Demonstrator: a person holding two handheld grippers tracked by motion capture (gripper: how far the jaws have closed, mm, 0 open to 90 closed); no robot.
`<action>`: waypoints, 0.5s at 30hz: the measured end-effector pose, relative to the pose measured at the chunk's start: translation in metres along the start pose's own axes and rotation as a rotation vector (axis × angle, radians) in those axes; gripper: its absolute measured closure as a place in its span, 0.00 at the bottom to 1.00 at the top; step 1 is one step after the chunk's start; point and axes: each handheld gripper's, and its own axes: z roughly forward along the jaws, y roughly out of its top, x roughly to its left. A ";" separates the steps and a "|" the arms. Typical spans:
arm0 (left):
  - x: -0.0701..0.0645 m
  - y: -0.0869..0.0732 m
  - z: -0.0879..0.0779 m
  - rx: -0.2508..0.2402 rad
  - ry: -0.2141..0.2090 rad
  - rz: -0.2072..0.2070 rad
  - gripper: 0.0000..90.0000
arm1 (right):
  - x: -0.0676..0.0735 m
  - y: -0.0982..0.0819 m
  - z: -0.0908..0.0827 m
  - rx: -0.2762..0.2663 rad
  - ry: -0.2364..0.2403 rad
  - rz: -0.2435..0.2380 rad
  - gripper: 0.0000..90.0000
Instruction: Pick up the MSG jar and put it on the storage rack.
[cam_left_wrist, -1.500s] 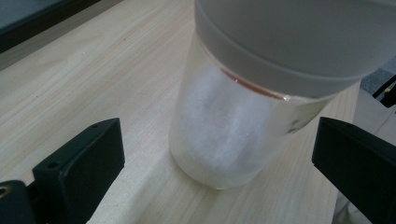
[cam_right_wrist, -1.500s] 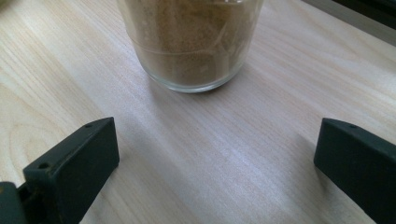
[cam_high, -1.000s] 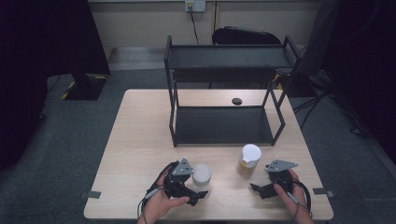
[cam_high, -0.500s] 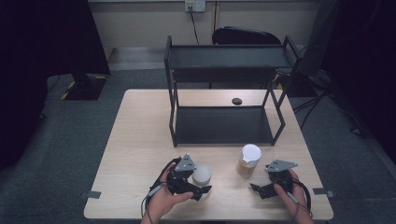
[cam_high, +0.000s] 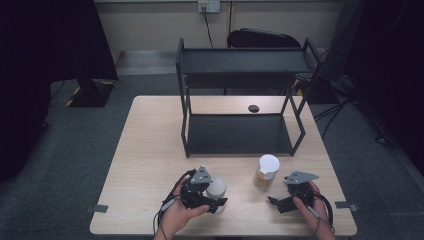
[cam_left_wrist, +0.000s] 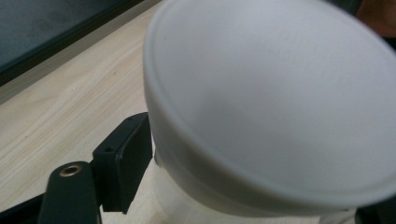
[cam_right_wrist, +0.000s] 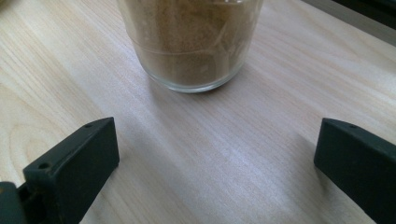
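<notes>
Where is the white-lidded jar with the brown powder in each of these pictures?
High view: the brown-powder jar stands right of centre, in front of the black shelf.
Left gripper view: the white jar between these jaws is a different one.
Right gripper view: its glass base is at top centre, beyond the open jaws.
Shared landmark: the pale wooden table.
</notes>
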 end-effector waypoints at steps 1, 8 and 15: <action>-0.001 0.000 0.000 -0.001 0.003 0.004 0.29 | 0.000 0.000 0.000 0.000 0.000 0.000 0.00; -0.006 0.002 0.001 0.006 0.022 0.022 0.33 | 0.000 0.000 0.000 0.000 0.000 0.000 0.00; -0.015 -0.002 0.001 -0.013 0.054 0.047 0.35 | 0.000 0.000 0.000 0.000 0.000 0.000 0.00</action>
